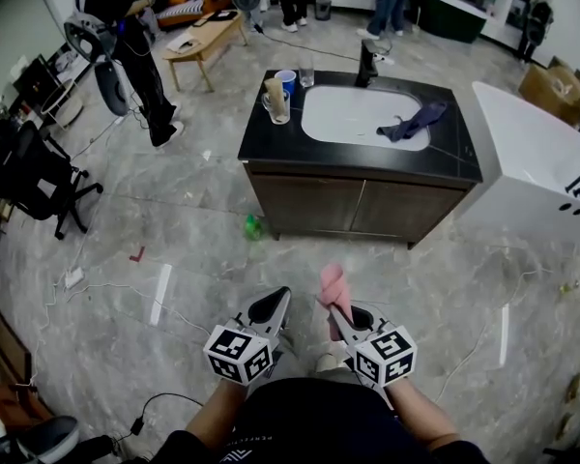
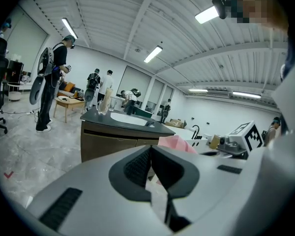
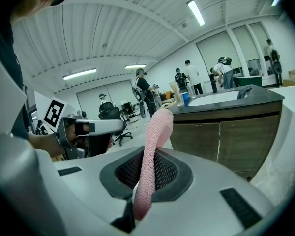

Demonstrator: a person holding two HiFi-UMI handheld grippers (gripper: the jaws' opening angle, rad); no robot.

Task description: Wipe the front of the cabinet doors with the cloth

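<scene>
Right gripper point(image 1: 342, 319): fingers point(image 3: 168, 173) clenched on the pink cloth point(image 3: 155, 132). The cloth is pinched low between the pads, and its free end stands up past the tips and curls over. In the head view the cloth point(image 1: 333, 286) sticks up out of the gripper over the floor. It is well short of the cabinet and touches nothing else.

Left gripper point(image 1: 274, 307): fingers point(image 2: 135, 167) closed tip to tip, nothing between them. It sits just beside the right gripper, and both point toward the cabinet.

Floor: grey marble tile with loose cables. A small green thing point(image 1: 253, 226) lies at the cabinet's left front corner.

Cabinet point(image 1: 358, 206): two dark wood doors, both shut, facing the person. Neither the grippers nor the cloth touch them.

Tabletop point(image 1: 259, 141): black, with a white sink point(image 1: 348, 114) set in it. A dark blue rag point(image 1: 414, 122) is draped over the sink's right side. Left of the sink stand a mug point(image 1: 276, 102), a blue cup point(image 1: 286, 79) and a glass point(image 1: 306, 73). A black tap point(image 1: 367, 62) is at the back edge.

White tub point(image 1: 527, 158) just right of the cabinet. Further back several people are standing, with a wooden table point(image 1: 205, 39) far left.
</scene>
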